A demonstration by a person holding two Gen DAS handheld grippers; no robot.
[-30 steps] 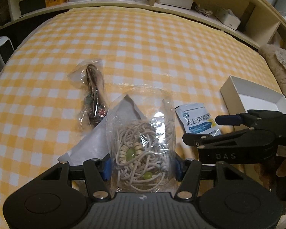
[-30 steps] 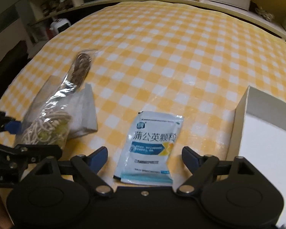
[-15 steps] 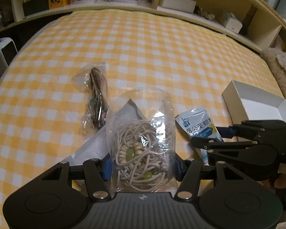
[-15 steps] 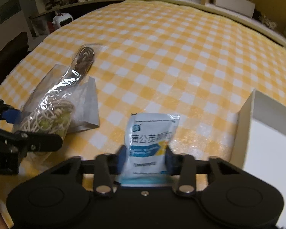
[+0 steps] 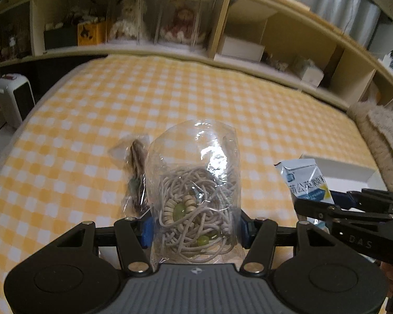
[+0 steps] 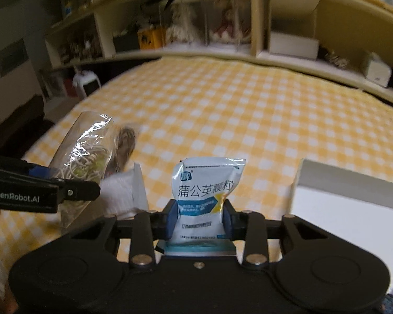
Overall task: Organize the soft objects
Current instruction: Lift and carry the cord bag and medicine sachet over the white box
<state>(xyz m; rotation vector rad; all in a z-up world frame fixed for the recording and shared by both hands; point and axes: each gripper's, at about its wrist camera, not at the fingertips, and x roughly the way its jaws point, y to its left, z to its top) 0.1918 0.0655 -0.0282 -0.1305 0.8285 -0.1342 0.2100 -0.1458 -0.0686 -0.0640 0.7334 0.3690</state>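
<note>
My left gripper [image 5: 195,229] is shut on a clear plastic bag of beige cord and beads [image 5: 195,196] and holds it upright above the yellow checked cloth [image 5: 170,99]. My right gripper [image 6: 199,216] is shut on a white and blue medicine sachet [image 6: 205,183], lifted off the cloth; the sachet also shows in the left wrist view [image 5: 305,181]. A second clear bag with a brown item [image 5: 136,172] lies on the cloth behind the cord bag. A white paper packet [image 6: 125,191] lies beside it.
An open white box [image 6: 353,204] sits at the right, by the right gripper. Wooden shelves [image 5: 222,39] with dolls and boxes run along the far edge. A white heater [image 5: 14,99] stands at the left. A beige fluffy throw [image 5: 382,136] lies at the far right.
The right gripper closed on the sachet and lifted it off the cloth. Both grippers rose and tilted up, so the shelves now fill the upper view. The cord bag stayed held.
</note>
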